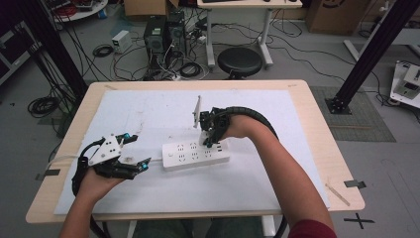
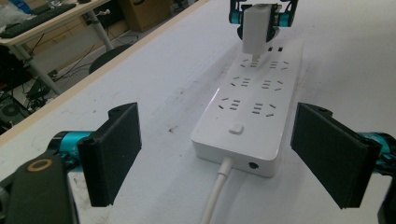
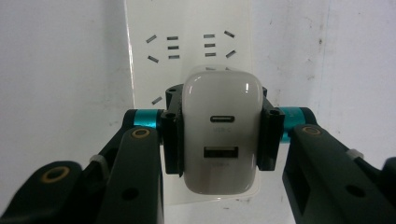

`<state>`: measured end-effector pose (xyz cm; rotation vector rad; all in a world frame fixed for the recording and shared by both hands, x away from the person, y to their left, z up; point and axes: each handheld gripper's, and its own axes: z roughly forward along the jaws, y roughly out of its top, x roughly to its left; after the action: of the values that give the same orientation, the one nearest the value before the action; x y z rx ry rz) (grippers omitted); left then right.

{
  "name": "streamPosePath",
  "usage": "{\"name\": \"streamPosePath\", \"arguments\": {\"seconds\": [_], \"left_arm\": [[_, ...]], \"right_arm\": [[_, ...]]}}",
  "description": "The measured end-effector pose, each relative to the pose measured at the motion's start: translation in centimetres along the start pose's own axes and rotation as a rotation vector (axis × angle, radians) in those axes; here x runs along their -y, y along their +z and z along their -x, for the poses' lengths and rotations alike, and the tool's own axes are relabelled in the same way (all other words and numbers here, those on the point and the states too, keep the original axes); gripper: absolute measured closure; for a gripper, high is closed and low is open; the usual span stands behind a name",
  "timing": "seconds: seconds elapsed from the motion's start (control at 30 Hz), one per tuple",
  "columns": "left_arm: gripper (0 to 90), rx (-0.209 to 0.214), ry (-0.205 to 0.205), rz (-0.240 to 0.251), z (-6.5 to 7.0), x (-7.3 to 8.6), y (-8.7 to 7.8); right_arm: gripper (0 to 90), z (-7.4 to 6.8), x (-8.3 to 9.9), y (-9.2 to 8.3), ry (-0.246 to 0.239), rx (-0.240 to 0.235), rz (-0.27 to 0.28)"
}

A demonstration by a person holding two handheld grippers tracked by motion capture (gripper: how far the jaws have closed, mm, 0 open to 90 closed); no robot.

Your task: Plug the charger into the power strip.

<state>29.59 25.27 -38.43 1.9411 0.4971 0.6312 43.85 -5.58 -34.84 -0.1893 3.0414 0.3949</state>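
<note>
Up close in the right gripper view, the right gripper (image 3: 219, 135) pinches a white rounded USB charger block (image 3: 220, 140), showing two ports you can't make out from above. From the left gripper view, its prongs hover at the white rectangular power strip (image 2: 254, 100) sockets, while the left gripper (image 2: 224, 149) jaws sit spread wide, holding nothing, near the strip's cable end.

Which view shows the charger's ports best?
The right gripper view: the white charger, clamped in the right gripper, faces the camera. The left gripper view shows its prongs above the power strip; the high view barely shows it.
</note>
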Motion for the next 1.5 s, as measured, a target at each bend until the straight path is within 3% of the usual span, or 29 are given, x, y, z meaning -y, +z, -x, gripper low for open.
{"name": "streamPosePath", "arguments": {"seconds": [0.73,1.0,1.23,1.5], "left_arm": [[16.3,-0.002,-0.011,0.000,-0.3,0.4,0.2],[16.3,0.001,-0.006,-0.001,-0.2,0.3,0.3],[16.3,0.008,-0.009,0.008,0.0,0.1,0.6],[16.3,0.012,-0.006,0.002,0.0,0.1,0.6]], "right_arm": [[63.3,0.7,-0.1,1.1,-0.017,-0.022,-0.040],[63.4,0.4,-0.2,1.1,-0.035,-0.009,-0.045],[63.4,-0.1,-1.0,1.3,-0.063,0.018,-0.084],[63.5,0.0,-1.3,1.4,-0.078,0.018,-0.103]]}}
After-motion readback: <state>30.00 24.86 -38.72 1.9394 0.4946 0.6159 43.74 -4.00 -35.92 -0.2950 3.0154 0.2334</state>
